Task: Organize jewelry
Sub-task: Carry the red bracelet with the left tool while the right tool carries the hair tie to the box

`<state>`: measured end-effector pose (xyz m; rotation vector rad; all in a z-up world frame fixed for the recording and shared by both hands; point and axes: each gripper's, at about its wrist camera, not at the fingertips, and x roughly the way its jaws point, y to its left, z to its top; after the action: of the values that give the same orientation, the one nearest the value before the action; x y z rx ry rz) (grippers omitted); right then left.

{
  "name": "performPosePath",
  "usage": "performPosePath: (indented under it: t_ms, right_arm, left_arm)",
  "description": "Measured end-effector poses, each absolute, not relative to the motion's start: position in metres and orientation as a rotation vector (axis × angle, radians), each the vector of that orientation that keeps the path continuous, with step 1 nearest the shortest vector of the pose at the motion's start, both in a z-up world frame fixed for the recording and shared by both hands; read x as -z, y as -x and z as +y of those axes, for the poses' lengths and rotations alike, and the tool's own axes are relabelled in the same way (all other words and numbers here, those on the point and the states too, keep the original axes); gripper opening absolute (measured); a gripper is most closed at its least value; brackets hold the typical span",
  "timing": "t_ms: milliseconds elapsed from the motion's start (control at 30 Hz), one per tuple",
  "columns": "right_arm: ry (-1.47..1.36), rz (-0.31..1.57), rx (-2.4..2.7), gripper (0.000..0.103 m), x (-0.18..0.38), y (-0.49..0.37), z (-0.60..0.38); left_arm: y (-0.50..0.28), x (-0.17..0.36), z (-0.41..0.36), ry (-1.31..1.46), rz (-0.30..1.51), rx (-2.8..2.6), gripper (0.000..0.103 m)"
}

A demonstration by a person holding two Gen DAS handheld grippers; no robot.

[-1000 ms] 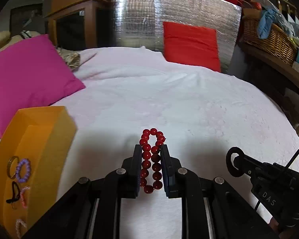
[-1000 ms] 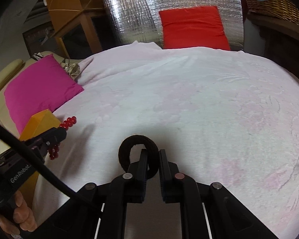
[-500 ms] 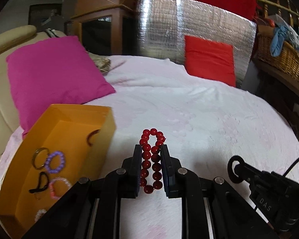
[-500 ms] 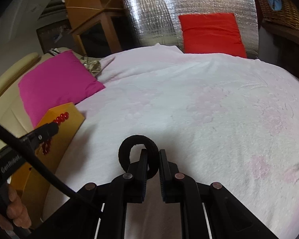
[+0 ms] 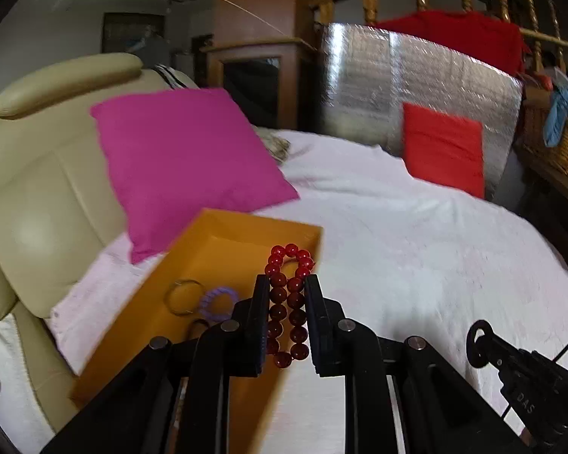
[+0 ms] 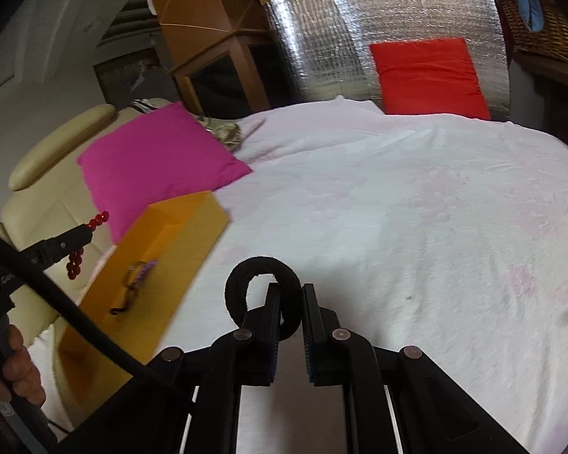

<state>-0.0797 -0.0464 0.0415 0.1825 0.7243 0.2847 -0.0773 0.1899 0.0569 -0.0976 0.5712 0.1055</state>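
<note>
1. Red beads made up the bracelet (image 5: 287,302) that the left gripper (image 5: 286,317) held in the left wrist view. Its two black fingers were pressed in on the bracelet from both sides, and the bead loop stuck out past the tips.
2. An orange box (image 5: 223,242) sat on the white bed cover (image 5: 416,265), just under and to the left of the bracelet. The far beads hung over the box's near right corner.
3. Inside the box lay a thin metal ring (image 5: 181,297) and a purple bead bracelet (image 5: 217,302), touching each other.
4. A pink pillow (image 5: 185,162) leaned on a tan sofa (image 5: 38,196) behind the box. A red cushion (image 5: 443,149) stood far back against a shiny silver sheet (image 5: 416,87).
5. The right gripper (image 5: 484,344) showed at the lower right, with a black loop at its tip.
6. In the right wrist view, the right gripper (image 6: 288,314) squeezed a black hair band (image 6: 263,268) between its fingers, above the bed cover (image 6: 416,227).
7. The orange box (image 6: 185,227) was well off to the left. The purple bracelet (image 6: 147,266) and a dark band (image 6: 123,304) lay in it.
8. The left gripper (image 6: 81,232) was over the far left side of the box, with the red bracelet (image 6: 75,261) in its grip. A hand (image 6: 17,369) held its handle.
</note>
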Motion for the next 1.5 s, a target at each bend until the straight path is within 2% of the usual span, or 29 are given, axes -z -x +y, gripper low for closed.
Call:
performPosePath:
  t_ms: [367,667,1000,1500]
  right_arm:
    - [-0.107,0.665,-0.451,0.012,-0.108,0.103,0.045]
    - [-0.067,0.665,-0.557,0.012,-0.132,0.114,0.105]
    - [-0.027,0.696,-0.607,0.012,-0.127,0.114,0.137]
    - [-0.025,0.768,-0.609,0.012,-0.101,0.088,0.154]
  left_arm:
    - [0.121,-0.093,0.249,0.124,0.505,-0.213,0.019]
    - [0.149,-0.100,0.296,0.118,0.482,-0.305,0.019]
    - [0.153,-0.076,0.331,0.137,0.532,-0.355,0.019]
    - [0.138,-0.042,0.343,0.135,0.614,-0.368,0.019]
